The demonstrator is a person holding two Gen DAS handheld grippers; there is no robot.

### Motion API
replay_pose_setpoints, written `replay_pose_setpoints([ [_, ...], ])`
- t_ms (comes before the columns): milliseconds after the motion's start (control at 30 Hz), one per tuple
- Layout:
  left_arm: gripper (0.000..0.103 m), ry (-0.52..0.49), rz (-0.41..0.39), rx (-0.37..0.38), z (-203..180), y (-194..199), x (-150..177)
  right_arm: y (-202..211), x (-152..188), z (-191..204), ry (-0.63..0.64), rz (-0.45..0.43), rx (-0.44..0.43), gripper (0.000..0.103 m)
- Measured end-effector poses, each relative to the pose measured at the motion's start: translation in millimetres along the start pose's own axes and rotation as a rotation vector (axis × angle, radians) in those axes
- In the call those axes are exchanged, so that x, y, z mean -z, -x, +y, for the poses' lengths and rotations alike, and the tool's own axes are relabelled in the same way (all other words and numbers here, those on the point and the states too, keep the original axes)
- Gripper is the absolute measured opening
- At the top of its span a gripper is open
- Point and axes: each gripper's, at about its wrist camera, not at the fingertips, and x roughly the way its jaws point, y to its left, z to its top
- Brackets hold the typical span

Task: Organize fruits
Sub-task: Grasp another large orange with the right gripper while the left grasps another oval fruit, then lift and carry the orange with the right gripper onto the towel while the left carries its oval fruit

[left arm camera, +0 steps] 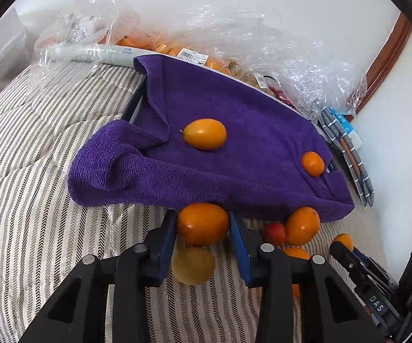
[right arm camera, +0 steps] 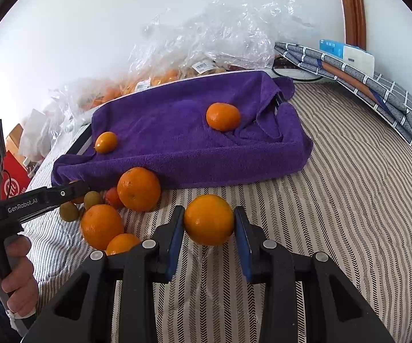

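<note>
Crowding the purple towel (right arm camera: 194, 143): loose oranges (right arm camera: 138, 188), plastic bags (right arm camera: 206, 37).

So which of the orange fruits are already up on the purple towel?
Two: the larger oval one mid-towel and the small one near its edge. The rest lie on the striped cover or sit in the grippers.

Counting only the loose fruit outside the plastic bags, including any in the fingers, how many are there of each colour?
Orange fruit: 7
Yellow-green fruit: 2
Red fruit: 1
Total: 10
</note>
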Motion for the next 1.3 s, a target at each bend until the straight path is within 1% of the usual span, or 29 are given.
replay_pose_setpoints([
  [167, 0.035, 0.018, -0.027, 0.006, 4, 10, 3, 0, 0, -4, -0.021, -0.001, -0.014, 0.034],
  [300, 0.035, 0.027, -0.006, -0.026, 8, 7, 6, 0, -1, -5, -0.026, 0.001, -0.014, 0.034],
  [400, 0.035, 0.035, 0.001, -0.030, 9, 5, 5, -1, -1, -3, -0.018, 0.006, -0.013, 0.034],
  [733, 0.035, -0.060, -0.035, -0.108, -6, 2, 10, -3, -1, -6, -0.027, 0.014, -0.030, 0.034],
  [833, 0.035, -0.070, -0.045, -0.096, -8, 4, 11, -2, 0, -7, -0.030, 0.004, -0.035, 0.034],
  [1033, 0.035, -0.076, -0.117, -0.074, -9, 20, 11, 6, 1, -9, -0.034, -0.033, -0.057, 0.034],
  [1100, 0.035, -0.078, -0.126, -0.072, -8, 25, 11, 8, 2, -9, -0.041, -0.042, -0.056, 0.034],
  [1167, 0.035, -0.083, -0.135, -0.068, -7, 29, 11, 10, 1, -10, -0.046, -0.049, -0.050, 0.034],
  [1233, 0.035, -0.089, -0.155, -0.085, -7, 33, 11, 11, 1, -9, -0.044, -0.051, -0.040, 0.034],
  [1300, 0.035, -0.088, -0.153, -0.082, -5, 37, 13, 13, 2, -7, -0.030, -0.044, -0.027, 0.034],
])
